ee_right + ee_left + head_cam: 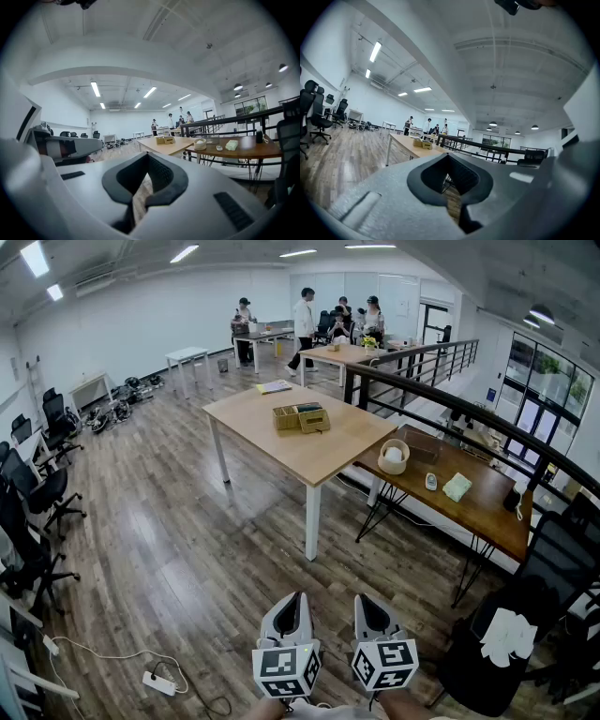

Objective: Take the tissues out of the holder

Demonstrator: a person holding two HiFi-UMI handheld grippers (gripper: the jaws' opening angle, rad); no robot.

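At 6 o'clock in the head view, you are holding the left gripper [292,601] and the right gripper [367,604] side by side over the plank floor [187,549], and the frame's lower edge is cutting off your hands. Both tongs are pressing together and pinching nothing. Each gripper view is showing matte grey jaws meeting at their tips around a dark, diamond-shaped hollow with a ribbed lining.

Well apart, toward 1 o'clock, the round pale holder [393,467] is sitting on the dark wooden table [487,512]. The tissues [394,454] are showing only as a small white lump inside it, too small for any folds to be made out. A small white object [430,481] and a soft pale-green packet [457,487] are lying near it toward 3 o'clock, and what they are is hard to tell.

On the lighter wooden table [281,442] at 12 o'clock, two tan boxes [302,417] are standing just beside each other. A black metal railing [441,390] is running from 12 toward 3 o'clock.
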